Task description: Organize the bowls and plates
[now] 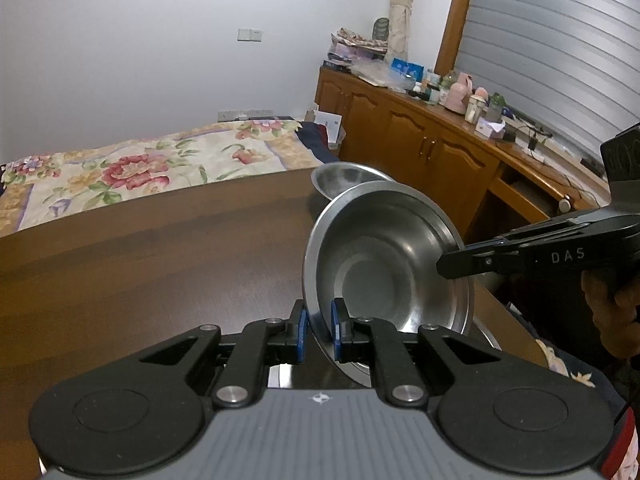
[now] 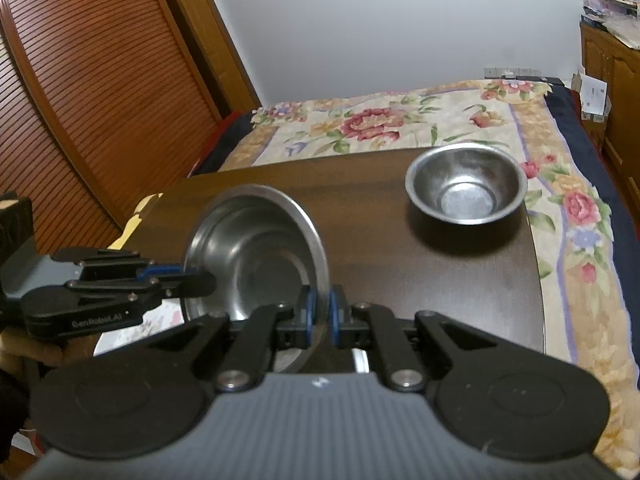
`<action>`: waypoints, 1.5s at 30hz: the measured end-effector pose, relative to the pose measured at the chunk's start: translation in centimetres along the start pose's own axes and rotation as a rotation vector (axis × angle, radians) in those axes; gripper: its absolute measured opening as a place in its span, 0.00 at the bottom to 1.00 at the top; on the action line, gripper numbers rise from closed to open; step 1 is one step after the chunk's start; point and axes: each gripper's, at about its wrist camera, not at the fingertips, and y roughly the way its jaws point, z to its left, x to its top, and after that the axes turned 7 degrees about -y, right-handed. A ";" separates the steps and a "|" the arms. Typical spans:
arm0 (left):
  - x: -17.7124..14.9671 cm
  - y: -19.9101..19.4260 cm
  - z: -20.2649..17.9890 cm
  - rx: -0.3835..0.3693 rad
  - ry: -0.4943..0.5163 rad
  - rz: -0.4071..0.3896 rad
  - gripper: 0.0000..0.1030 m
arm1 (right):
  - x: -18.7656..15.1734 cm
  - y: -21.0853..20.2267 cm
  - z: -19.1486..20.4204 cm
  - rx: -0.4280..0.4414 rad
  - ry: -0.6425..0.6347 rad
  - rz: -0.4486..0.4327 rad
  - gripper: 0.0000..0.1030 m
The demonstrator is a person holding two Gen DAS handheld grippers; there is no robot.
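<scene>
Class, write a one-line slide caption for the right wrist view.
Both grippers hold a tilted steel plate near a bowl.

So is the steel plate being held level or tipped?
Tipped: the steel plate stands nearly on edge, left gripper and right gripper clamping its rim.

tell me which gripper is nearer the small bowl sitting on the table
Right, by a little. The right gripper clamps the held bowl's rim on the side facing the small bowl; the left gripper clamps the opposite rim.
</scene>
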 end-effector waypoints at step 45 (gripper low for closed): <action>-5.9 1.7 -2.5 0.157 0.211 -0.088 0.14 | -6.7 0.8 3.0 -0.195 -0.140 -0.161 0.11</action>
